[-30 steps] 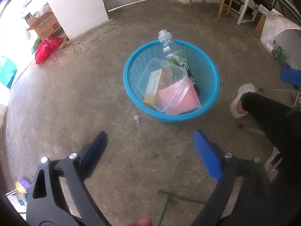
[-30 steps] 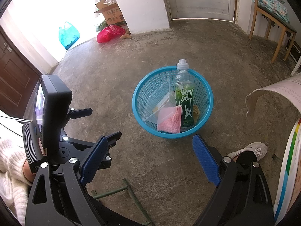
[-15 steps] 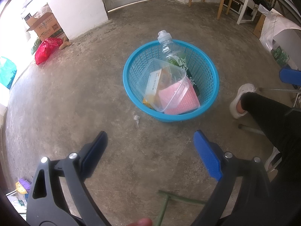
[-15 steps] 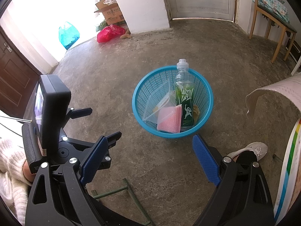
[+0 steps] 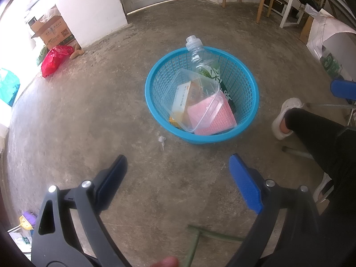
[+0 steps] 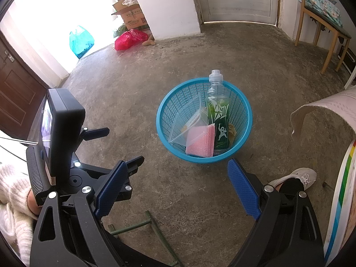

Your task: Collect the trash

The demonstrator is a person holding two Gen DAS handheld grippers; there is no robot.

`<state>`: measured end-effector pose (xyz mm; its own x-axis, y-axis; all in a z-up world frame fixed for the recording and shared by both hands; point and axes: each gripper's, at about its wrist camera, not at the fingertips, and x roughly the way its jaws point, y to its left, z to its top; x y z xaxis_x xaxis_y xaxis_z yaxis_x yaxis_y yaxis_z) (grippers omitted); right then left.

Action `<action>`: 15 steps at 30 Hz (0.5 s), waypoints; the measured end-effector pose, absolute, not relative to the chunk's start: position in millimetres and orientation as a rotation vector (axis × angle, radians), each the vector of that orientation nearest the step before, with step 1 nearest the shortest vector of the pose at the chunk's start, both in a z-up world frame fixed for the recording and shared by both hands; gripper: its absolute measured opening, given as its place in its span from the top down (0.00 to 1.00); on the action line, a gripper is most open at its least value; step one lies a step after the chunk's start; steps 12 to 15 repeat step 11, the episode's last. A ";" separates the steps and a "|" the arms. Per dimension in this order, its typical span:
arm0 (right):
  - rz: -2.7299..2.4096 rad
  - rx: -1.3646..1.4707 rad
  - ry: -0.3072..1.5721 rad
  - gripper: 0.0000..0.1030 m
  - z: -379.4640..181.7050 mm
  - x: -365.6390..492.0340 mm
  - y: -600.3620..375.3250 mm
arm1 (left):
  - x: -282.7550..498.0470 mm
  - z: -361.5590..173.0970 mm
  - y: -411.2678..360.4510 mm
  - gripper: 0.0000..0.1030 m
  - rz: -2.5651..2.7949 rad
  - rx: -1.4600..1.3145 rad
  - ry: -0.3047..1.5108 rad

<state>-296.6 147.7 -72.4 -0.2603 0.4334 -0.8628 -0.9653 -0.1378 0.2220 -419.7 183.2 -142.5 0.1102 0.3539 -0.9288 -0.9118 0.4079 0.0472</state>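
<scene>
nothing has really moved since a moment ago: both grippers hang where they were above the concrete floor (image 5: 93,115). the left gripper (image 5: 178,171) has its blue pads spread wide with nothing between them, and the right gripper (image 6: 178,175) is just as wide apart and empty. ahead of both sits the blue basket (image 6: 163,122), already holding the trash: a green-labelled plastic bottle (image 6: 217,115) stands upright against the far side with its neck above the rim, a clear plastic container (image 5: 195,93) leans tilted in front of it, a pink cloth (image 6: 201,143) lies against the near wall, and a small box (image 5: 183,95) shows through the container. a small white scrap (image 5: 161,140) lies on the floor just beside the basket, outside it.
</scene>
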 end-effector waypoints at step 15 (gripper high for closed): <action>1.636 -0.782 0.983 0.14 -72.3 -296.7 147.6 | -414.3 -146.6 183.6 0.17 1.009 -0.636 1.107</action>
